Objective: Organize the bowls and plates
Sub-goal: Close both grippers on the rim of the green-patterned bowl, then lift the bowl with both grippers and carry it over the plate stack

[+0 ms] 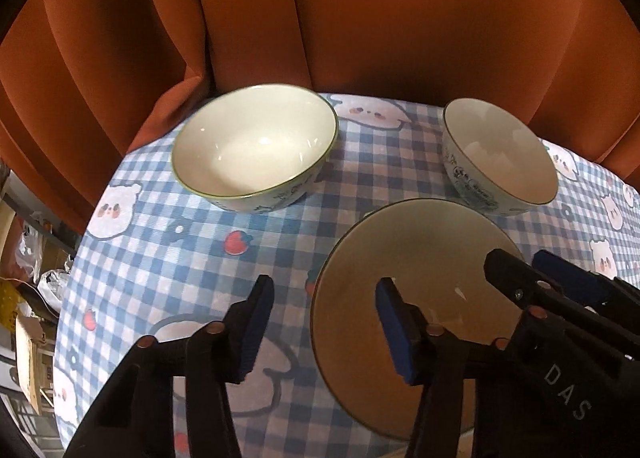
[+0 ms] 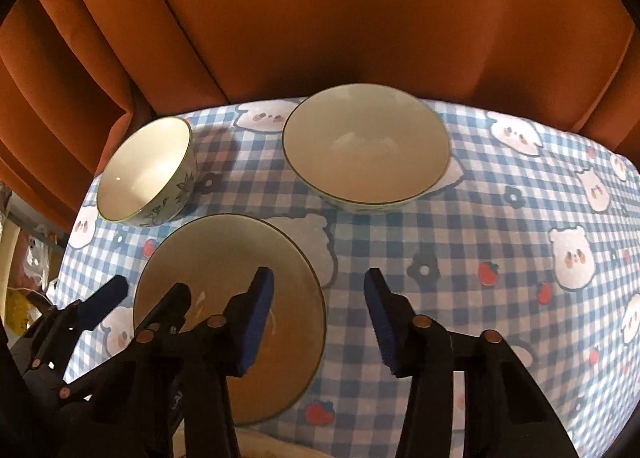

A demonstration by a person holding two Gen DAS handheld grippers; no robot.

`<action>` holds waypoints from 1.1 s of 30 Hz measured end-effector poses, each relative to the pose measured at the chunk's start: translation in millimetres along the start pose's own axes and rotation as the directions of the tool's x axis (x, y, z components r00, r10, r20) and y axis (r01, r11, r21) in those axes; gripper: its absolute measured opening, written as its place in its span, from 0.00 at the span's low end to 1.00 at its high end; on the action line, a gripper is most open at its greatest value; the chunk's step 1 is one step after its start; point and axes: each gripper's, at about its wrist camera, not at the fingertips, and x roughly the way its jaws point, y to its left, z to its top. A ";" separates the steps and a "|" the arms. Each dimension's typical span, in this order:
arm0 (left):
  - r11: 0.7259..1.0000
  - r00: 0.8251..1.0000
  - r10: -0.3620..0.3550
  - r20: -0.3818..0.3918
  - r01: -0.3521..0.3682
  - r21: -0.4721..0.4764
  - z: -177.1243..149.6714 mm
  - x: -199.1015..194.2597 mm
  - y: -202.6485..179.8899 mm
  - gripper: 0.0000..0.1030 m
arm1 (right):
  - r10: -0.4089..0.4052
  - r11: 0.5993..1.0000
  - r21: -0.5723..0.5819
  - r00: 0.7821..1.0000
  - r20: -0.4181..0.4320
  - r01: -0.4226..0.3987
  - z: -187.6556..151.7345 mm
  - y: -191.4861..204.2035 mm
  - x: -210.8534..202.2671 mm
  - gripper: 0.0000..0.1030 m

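A round beige plate (image 1: 420, 250) (image 2: 224, 258) lies flat on the blue checked tablecloth (image 1: 192, 258). Behind it stand two white bowls: a green-rimmed one (image 1: 256, 146) (image 2: 148, 170) at the left and a blue-patterned one (image 1: 500, 154) (image 2: 366, 146) at the right. My left gripper (image 1: 324, 284) (image 2: 151, 286) is open and straddles the plate's left rim, one blue pad over the plate and one over the cloth. My right gripper (image 2: 318, 274) (image 1: 520, 258) is open and straddles the plate's right rim the same way. Neither pair of pads presses on the plate.
An orange curtain (image 1: 360, 18) hangs close behind the round table. The table's left edge (image 1: 76, 258) drops to a cluttered floor with bags and boxes (image 1: 32, 298). Bare cloth lies right of the plate (image 2: 500, 298).
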 end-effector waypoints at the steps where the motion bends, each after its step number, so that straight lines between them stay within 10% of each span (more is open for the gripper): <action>1: 1.000 1.000 -0.001 -0.008 0.001 -0.006 0.8 3.2 0.0 0.40 | 0.009 1.000 0.001 1.000 -0.006 -0.009 0.9 0.3 4.1 0.41; 5: 1.000 0.999 -0.001 -0.033 0.001 -0.008 2.9 12.3 -1.8 0.28 | 0.035 0.999 0.005 0.999 -0.022 -0.035 2.7 2.0 15.6 0.22; 33: 0.998 0.997 -0.033 0.068 0.030 0.055 -7.5 -67.0 -25.1 0.21 | 0.001 1.000 -0.005 0.998 0.060 -0.001 -11.2 -7.6 -62.0 0.22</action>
